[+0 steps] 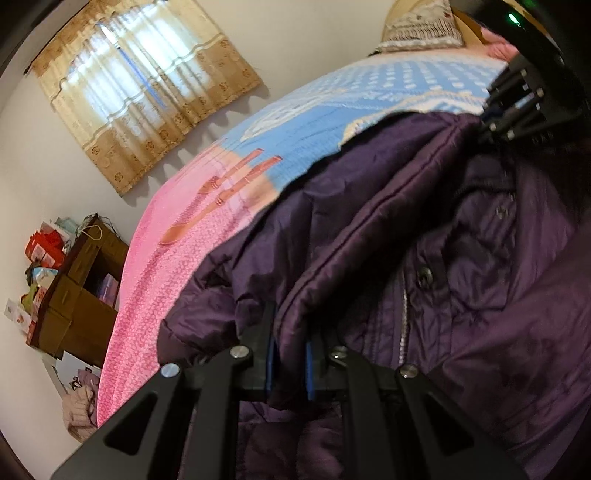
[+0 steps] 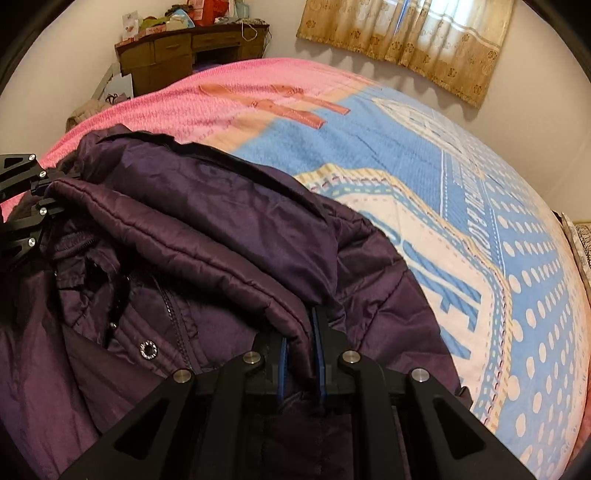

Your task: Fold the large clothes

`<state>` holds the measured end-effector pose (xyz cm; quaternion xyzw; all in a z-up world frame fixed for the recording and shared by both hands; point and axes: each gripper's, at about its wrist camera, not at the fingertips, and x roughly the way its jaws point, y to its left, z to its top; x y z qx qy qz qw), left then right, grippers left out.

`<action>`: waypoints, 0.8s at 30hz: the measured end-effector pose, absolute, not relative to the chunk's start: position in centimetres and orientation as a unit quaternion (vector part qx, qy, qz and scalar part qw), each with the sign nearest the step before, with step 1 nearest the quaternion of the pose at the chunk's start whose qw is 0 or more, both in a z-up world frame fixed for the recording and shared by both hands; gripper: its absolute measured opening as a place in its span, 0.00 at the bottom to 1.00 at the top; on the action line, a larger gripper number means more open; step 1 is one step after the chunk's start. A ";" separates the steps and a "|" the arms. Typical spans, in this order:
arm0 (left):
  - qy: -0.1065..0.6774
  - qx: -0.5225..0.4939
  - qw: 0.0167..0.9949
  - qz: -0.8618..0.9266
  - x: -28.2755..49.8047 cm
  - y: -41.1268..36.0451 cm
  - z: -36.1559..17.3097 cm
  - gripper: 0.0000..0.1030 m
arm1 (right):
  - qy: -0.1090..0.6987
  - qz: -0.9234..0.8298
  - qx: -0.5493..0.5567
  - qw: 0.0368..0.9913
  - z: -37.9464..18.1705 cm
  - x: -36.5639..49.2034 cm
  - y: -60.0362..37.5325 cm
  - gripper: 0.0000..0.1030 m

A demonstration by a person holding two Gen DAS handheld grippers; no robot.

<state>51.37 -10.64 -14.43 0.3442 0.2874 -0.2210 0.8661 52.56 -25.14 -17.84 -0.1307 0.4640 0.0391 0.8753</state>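
Item under handling: a dark purple quilted padded jacket, glossy synthetic shell, lying on the bed over a pink, blue and cream printed blanket. A front zipper and a metal snap button face up. One long padded edge is raised off the body of the garment as a ridge.

The left hand-held gripper is pinching one end of that ridge; fabric fills the gap between its blue pads. The right hand-held gripper is pinching the other end in the same way. Each unit shows in the other's view, at opposite ends of the raised edge.

Handling assessment: the jacket appears soft, bulky and springy, moderately light for its size. The slick shell is likely to slip in a shallow pinch, and padding will resist a sharp crease. Best purchase is judged to be on stitched seams or the hemmed edge, taken deep.

Surroundings: a brown wooden desk with clutter against the wall, and a beige patterned curtain over a window.
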 end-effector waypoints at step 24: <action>0.208 0.194 0.941 -0.181 49.5 -8.3 -5.5 0.92 | 0.386 -0.003 0.027 0.922 -9.2 53.0 -26.1 0.61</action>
